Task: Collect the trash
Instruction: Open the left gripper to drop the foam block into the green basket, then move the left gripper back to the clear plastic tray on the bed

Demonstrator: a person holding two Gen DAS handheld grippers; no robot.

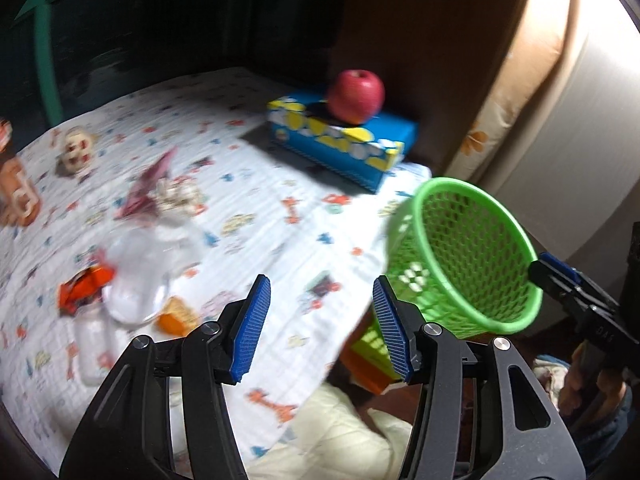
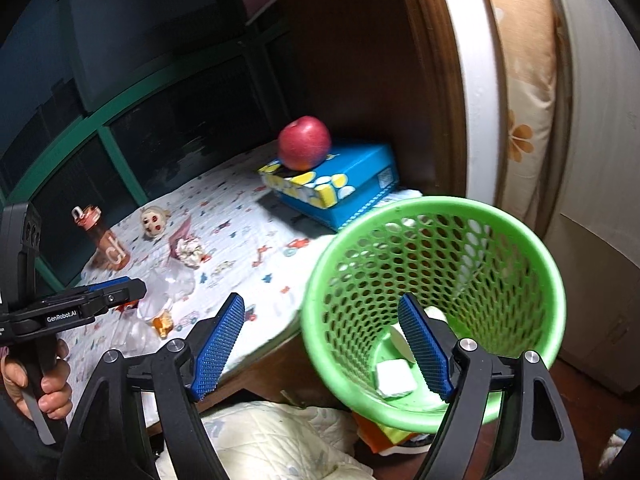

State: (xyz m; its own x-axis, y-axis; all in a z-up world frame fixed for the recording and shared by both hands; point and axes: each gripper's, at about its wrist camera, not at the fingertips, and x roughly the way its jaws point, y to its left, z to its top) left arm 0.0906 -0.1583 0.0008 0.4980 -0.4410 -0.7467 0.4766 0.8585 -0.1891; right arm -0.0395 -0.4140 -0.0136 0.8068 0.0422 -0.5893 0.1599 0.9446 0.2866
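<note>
My left gripper (image 1: 322, 292) hovers open over the patterned tablecloth (image 1: 260, 208), with nothing between its pads. To its left lies the trash: a clear plastic bag (image 1: 136, 280), an orange wrapper (image 1: 84, 288), a small orange scrap (image 1: 176, 314) and a crumpled paper ball (image 1: 176, 194) on a pink wrapper. The green mesh basket (image 2: 436, 264) stands tilted off the table's right edge, with white scraps (image 2: 394, 376) at its bottom. My right gripper (image 2: 322, 300) is open at the basket's near rim. One of its fingers is over the opening, the other outside, and neither pad presses on the wall.
A red apple (image 1: 356, 94) sits on a blue tissue box (image 1: 344, 148) at the back by a wooden wall. A doll's head (image 2: 154, 220) and an orange drink bottle (image 2: 106, 246) stand at the far left. Pale bedding (image 2: 280, 436) lies below the table edge.
</note>
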